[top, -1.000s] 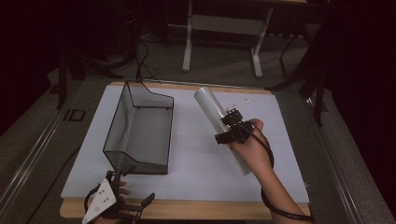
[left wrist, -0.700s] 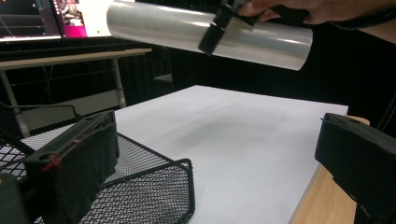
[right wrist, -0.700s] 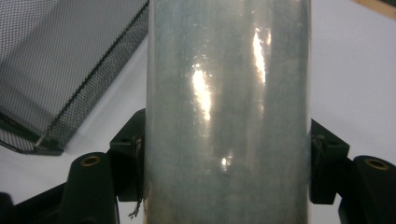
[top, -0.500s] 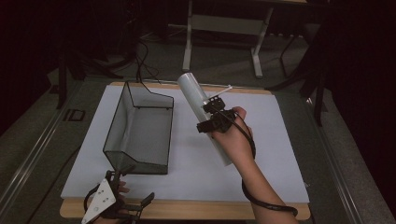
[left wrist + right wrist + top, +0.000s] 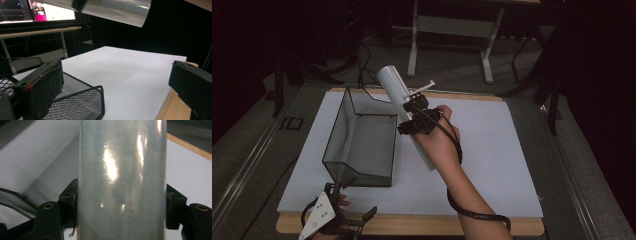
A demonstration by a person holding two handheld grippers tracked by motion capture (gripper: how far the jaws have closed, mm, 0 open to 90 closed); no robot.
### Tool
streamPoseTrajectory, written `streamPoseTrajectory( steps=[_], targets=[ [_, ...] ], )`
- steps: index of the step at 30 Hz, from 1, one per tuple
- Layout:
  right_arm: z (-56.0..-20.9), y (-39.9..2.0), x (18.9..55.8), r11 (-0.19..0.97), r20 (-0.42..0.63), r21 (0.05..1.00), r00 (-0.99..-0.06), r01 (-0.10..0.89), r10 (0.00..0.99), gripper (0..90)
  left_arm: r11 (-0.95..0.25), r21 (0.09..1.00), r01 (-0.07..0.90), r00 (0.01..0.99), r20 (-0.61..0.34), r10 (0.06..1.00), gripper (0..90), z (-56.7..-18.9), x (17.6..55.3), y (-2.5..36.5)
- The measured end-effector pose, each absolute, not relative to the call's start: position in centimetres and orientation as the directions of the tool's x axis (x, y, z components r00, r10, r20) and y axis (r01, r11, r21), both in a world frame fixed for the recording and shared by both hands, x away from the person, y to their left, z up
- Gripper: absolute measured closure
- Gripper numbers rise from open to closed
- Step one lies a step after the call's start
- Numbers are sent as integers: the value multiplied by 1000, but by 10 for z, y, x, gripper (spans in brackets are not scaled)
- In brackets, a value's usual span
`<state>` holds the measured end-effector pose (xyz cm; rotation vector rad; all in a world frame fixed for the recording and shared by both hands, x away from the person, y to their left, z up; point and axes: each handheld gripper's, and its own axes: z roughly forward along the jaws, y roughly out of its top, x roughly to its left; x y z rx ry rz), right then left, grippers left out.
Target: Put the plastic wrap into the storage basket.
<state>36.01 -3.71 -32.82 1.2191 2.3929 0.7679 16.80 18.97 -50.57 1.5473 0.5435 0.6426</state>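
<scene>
in the high view the right tool (image 5: 414,116) sat at the centre of the frame, its jaws pinching a long white tube (image 5: 399,95) near the middle of its length. the tube was lifted off the table (image 5: 492,150) and tilted, its upper end pointing to the upper left of the frame, above the far right corner of a black mesh basket (image 5: 362,142) that stood on the white sheet left of centre. in the right tool's view the glossy tube (image 5: 122,180) ran straight up the middle, with a black jaw pressed against each side. the left tool (image 5: 344,220) rested at the lower left, by the table's near edge just below the basket; in its own view its jaws stood spread apart with nothing between them, the basket's mesh (image 5: 82,100) at the lower left and the tube's end (image 5: 117,10) across the top.
</scene>
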Motion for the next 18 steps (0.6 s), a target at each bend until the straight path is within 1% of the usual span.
streamPoseTrajectory(
  steps=[4,7,8,14,15,18],
  targets=[
    [-323,-16,355,473,-40,625,-579,621,814,321,-70,997,-33,728,72,682,0,-506,168,189],
    [-324,-6,353,475,-46,633,-582,612,812,321,-71,997,-35,728,74,681,0,-506,168,189],
    [-326,2,351,464,-36,643,-581,609,813,321,-71,997,-38,729,76,680,0,-505,167,190],
    [-331,17,349,453,-36,658,-576,602,817,322,-72,997,-39,731,78,678,0,-505,167,190],
    [-336,25,349,433,1,657,-575,618,818,321,-73,997,-39,733,78,676,0,-505,168,190],
    [-342,31,350,432,6,653,-575,622,818,321,-74,996,-42,733,81,676,1,-505,167,190]
  ],
)
